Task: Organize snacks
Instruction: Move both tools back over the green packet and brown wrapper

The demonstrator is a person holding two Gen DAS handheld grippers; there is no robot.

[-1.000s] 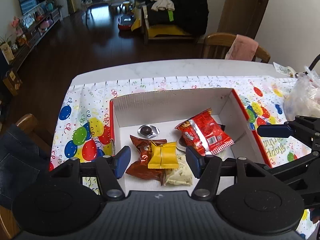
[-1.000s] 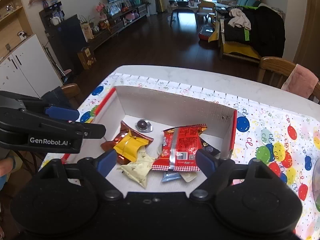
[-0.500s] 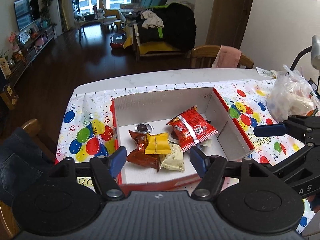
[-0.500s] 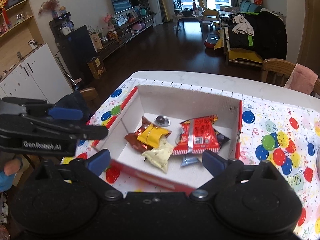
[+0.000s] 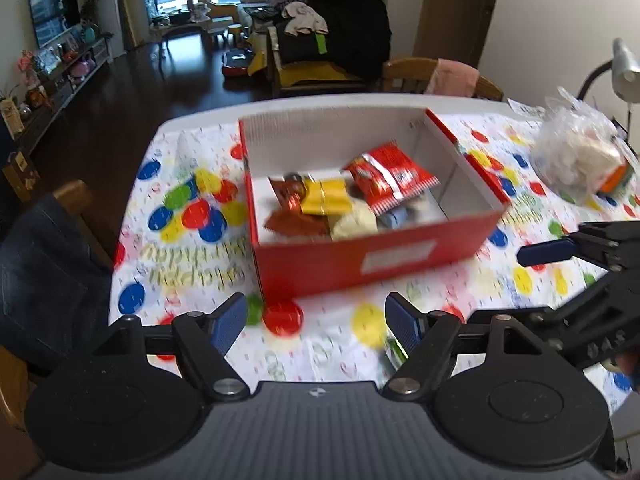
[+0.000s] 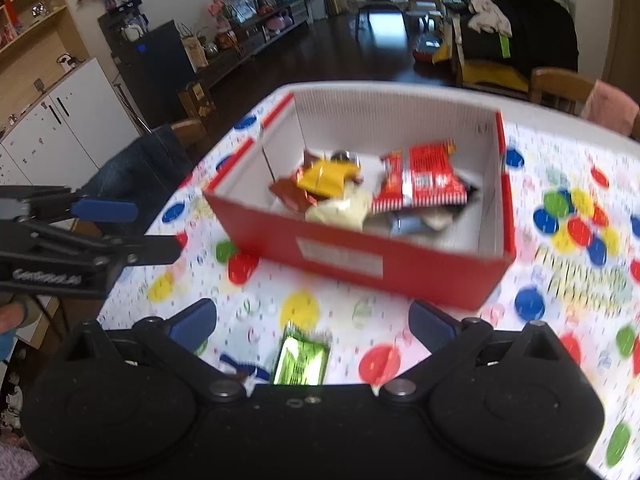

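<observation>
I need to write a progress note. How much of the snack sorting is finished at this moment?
Done: several packets, such as the red packet and yellow packet, lie in the red box. In hand: nothing; the left tool and right tool, jaws just opened wider, are empty. Left: a green packet lies on the tablecloth before the box.

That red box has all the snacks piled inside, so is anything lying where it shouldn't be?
Yes. A green packet lies on the balloon tablecloth in front of the red box, outside it, with a blue-and-white wrapper beside it. The other snacks sit heaped in the box. The right tongs hang open above the green packet.
</observation>
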